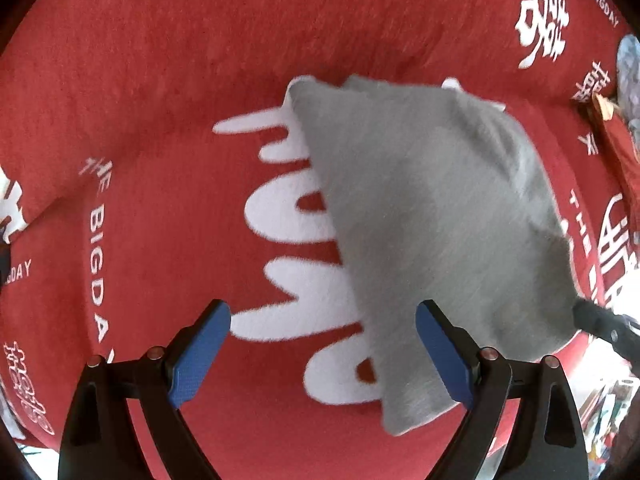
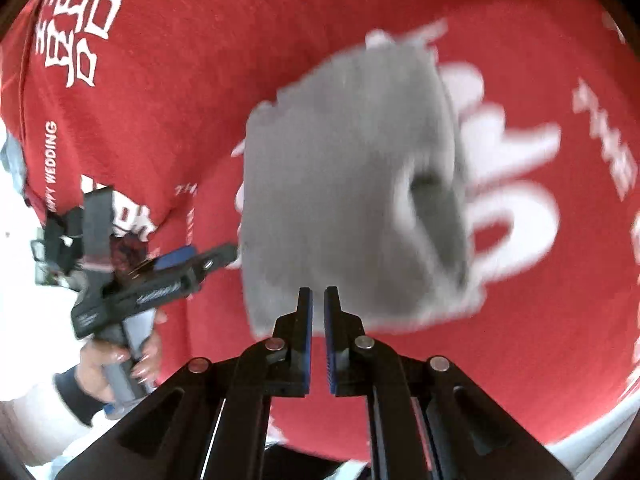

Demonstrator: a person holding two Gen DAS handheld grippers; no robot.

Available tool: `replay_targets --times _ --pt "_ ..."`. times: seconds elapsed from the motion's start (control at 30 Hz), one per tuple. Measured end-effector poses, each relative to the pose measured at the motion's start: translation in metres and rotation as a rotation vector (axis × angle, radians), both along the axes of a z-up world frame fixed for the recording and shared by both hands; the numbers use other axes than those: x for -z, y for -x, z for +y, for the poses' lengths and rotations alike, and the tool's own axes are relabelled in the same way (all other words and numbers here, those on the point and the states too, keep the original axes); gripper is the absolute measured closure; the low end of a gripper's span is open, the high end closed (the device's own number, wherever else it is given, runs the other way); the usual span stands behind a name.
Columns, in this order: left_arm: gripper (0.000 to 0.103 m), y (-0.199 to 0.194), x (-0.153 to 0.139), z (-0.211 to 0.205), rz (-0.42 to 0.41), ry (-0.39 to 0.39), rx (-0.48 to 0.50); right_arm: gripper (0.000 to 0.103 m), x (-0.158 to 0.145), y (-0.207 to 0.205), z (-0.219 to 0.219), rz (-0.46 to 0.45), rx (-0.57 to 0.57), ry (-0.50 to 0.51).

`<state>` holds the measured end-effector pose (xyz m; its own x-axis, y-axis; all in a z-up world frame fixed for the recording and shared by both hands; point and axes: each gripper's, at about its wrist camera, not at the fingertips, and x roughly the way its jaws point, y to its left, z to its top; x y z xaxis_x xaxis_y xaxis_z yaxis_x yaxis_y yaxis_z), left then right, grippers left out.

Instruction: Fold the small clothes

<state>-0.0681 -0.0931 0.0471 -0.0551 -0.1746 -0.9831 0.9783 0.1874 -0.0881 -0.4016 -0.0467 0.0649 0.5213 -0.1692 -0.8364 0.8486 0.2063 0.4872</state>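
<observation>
- Grey, soft and plain: one small garment (image 1: 436,216) lies on the red cloth, filling the centre and right of the left wrist view; in the right wrist view (image 2: 344,184) it sits at the middle of the frame, blurred.
- Its shape is a rough folded block with one layer over another; the upper corners are uneven, the lower edge tapers to a point near the bottom centre of the left wrist view; a dark fold or opening shows on its right side in the right wrist view; what kind of garment it is I cannot tell.
- One red cloth (image 1: 160,100) with white lettering and characters covers the whole surface in both views; the words "THE BIGDAY" read at left and upper right of the left wrist view, "WEDDING" at the left of the right wrist view; large white characters lie partly under the garment.
- Two grippers, both with black arms and blue pads; the left gripper (image 1: 323,344) stands spread wide at the bottom of its own view, gripping nothing, its right pad over the garment's lower edge; it also shows at the left of the right wrist view, gripped by a hand (image 2: 116,364) in a dark sleeve.
- The right gripper (image 2: 318,308) is nearly closed, a thin gap between its pads, with no fabric between them; its tips overlap the garment's lower edge in the picture.
</observation>
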Motion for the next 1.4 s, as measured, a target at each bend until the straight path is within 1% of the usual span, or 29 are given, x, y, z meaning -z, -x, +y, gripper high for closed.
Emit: replay_targets --times 0.03,0.07,0.1,0.13,0.17,0.2,0.23,0.27,0.33,0.4,0.43,0.5,0.6,0.7,0.77,0.83,0.87,0.9,1.0,1.13,1.27,1.3,1.33,1.4 --pt "0.009 0.003 -0.002 -0.003 0.004 0.007 0.003 0.084 -0.004 0.0 -0.007 0.056 -0.004 0.028" --pt "0.009 0.005 -0.002 -0.005 0.004 0.008 0.005 0.078 -0.007 -0.001 -0.012 0.118 -0.01 0.055" --pt "0.009 0.007 -0.002 -0.006 0.006 0.008 0.007 0.067 -0.009 -0.002 -0.018 0.157 -0.012 0.068" --pt "0.009 0.009 -0.002 -0.007 0.009 0.009 0.007 0.065 -0.008 -0.003 -0.019 0.18 -0.018 0.067" --pt "0.009 0.012 -0.001 -0.007 0.012 0.008 0.005 0.065 -0.001 -0.002 -0.022 0.194 -0.033 0.036" --pt "0.009 0.014 0.0 -0.008 0.013 0.006 0.003 0.068 0.008 -0.002 -0.023 0.195 -0.047 0.0" --pt "0.009 0.016 0.002 -0.009 0.015 0.001 0.002 0.093 0.017 0.009 -0.021 0.183 -0.059 -0.034" --pt "0.009 0.017 0.004 -0.008 0.012 -0.005 0.0 0.097 0.022 0.011 -0.023 0.167 -0.059 -0.054" --pt "0.009 0.022 0.012 -0.004 -0.005 -0.025 0.005 0.097 0.027 0.019 -0.024 0.163 -0.029 -0.053" --pt "0.009 0.026 0.025 0.002 -0.016 -0.054 0.022 0.097 0.038 0.037 -0.025 0.147 0.035 -0.087" --pt "0.009 0.027 0.031 0.005 -0.012 -0.072 0.028 0.097 0.05 0.047 -0.026 0.118 0.074 -0.128" --pt "0.008 0.029 0.037 0.011 -0.007 -0.094 0.024 0.097 0.059 0.054 -0.024 0.069 0.108 -0.15" --pt "0.008 0.029 0.035 0.015 -0.012 -0.102 0.018 0.097 0.054 0.059 -0.019 0.056 0.121 -0.147" --pt "0.008 0.028 0.032 0.015 -0.014 -0.112 0.01 0.098 0.054 0.074 -0.014 0.033 0.174 -0.188" --pt "0.009 0.028 0.03 0.013 -0.022 -0.11 0.005 0.092 0.049 0.085 -0.013 0.06 0.214 -0.198" --pt "0.009 0.027 0.028 0.012 -0.029 -0.106 -0.001 0.091 0.038 0.087 -0.014 0.092 0.207 -0.165" --pt "0.009 0.027 0.027 0.011 -0.03 -0.105 -0.008 0.091 0.028 0.086 -0.016 0.119 0.19 -0.124" --pt "0.009 0.027 0.027 0.01 -0.031 -0.106 -0.013 0.091 0.021 0.087 -0.018 0.124 0.18 -0.106" --pt "0.009 0.031 0.027 0.008 -0.047 -0.114 -0.025 0.091 0.004 0.084 -0.027 0.104 0.15 -0.059" --pt "0.009 0.037 0.023 0.008 -0.057 -0.114 -0.041 0.091 -0.006 0.066 -0.038 0.07 0.075 -0.025" --pt "0.009 0.042 0.019 0.006 -0.067 -0.114 -0.049 0.091 0.002 0.039 -0.048 0.064 -0.001 -0.022" --pt "0.009 0.044 0.019 0.004 -0.069 -0.116 -0.051 0.091 0.006 0.033 -0.051 0.076 -0.012 -0.023" --pt "0.009 0.043 0.019 0.004 -0.07 -0.119 -0.054 0.091 0.014 0.03 -0.057 0.107 -0.02 -0.038" --pt "0.009 0.045 0.017 0.007 -0.073 -0.121 -0.059 0.091 0.029 0.032 -0.065 0.142 0.002 -0.077"
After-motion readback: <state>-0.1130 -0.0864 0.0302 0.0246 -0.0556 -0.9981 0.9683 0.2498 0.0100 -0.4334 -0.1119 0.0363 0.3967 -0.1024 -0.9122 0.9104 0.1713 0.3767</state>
